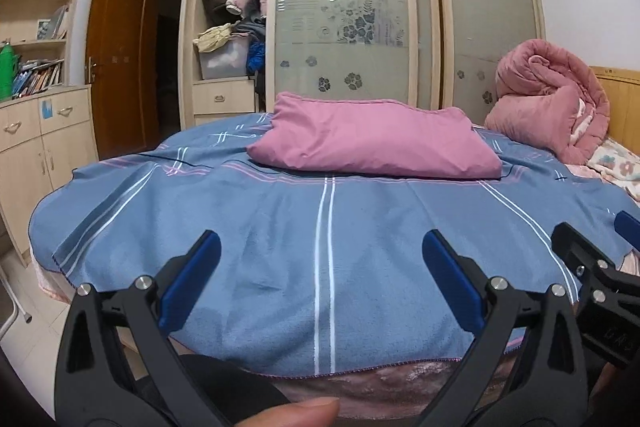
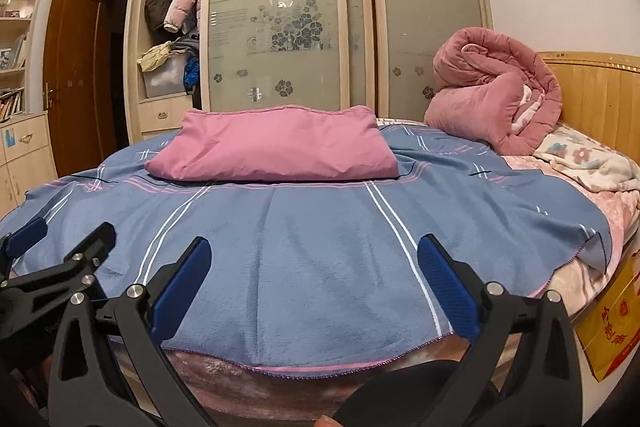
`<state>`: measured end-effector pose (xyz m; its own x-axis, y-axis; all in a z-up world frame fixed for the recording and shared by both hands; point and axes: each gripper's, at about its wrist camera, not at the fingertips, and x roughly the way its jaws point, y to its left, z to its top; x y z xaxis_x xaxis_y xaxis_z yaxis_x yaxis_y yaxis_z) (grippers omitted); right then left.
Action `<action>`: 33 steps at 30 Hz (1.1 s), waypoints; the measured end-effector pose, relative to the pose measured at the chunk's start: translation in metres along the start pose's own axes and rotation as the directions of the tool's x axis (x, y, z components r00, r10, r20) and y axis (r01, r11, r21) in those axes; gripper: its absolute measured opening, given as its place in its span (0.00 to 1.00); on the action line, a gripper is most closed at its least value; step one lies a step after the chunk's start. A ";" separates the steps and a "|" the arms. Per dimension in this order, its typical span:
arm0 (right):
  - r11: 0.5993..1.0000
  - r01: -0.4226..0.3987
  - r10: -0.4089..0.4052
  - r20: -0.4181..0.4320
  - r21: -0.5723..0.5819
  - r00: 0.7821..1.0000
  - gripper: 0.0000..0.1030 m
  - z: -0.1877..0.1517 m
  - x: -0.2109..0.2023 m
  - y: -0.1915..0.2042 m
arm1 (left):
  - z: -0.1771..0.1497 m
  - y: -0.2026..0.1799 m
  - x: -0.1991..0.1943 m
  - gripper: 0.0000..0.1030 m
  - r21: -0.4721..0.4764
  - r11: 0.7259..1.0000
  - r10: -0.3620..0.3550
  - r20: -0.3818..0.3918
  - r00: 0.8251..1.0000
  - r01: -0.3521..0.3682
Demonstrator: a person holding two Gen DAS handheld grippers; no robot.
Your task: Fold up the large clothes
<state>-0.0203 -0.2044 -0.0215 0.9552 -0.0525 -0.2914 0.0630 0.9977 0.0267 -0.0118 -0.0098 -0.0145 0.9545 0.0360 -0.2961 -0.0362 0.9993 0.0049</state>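
A large blue cloth with white and pink stripes [image 1: 320, 227] lies spread flat over the bed; it also shows in the right wrist view [image 2: 320, 247]. Its near hem hangs at the bed's front edge. My left gripper [image 1: 320, 247] is open and empty, held just above the near part of the cloth. My right gripper [image 2: 314, 255] is open and empty, beside it to the right. Each gripper shows at the edge of the other's view: the right gripper [image 1: 592, 239] and the left gripper [image 2: 68, 227].
A folded pink-purple cloth [image 1: 372, 143] lies on the far part of the blue cloth. A rolled pink quilt [image 2: 496, 95] and a floral blanket [image 2: 588, 159] sit by the wooden headboard [image 2: 600, 99]. A wardrobe [image 1: 340, 7] stands behind. A yellow box [image 2: 612, 323] stands at the bed's right.
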 end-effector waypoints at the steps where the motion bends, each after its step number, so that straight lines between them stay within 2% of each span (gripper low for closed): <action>1: 1.000 -0.003 0.003 -0.001 -0.005 1.000 0.99 0.000 0.000 0.002 | 0.000 0.000 0.001 0.98 0.002 1.000 -0.007 -0.005 1.000 0.007; 11: 1.000 0.006 -0.006 -0.027 0.005 1.000 0.99 -0.001 0.009 0.000 | -0.001 0.004 0.008 0.98 -0.015 1.000 -0.020 -0.043 0.999 0.020; 33: 1.000 0.023 -0.023 -0.022 0.006 0.999 0.99 -0.002 0.013 -0.004 | -0.002 -0.001 0.004 0.98 0.023 0.999 -0.040 -0.027 0.999 0.041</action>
<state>-0.0090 -0.2086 -0.0269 0.9469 -0.0745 -0.3128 0.0869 0.9959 0.0258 -0.0089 -0.0106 -0.0175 0.9469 -0.0046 -0.3215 0.0097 0.9999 0.0142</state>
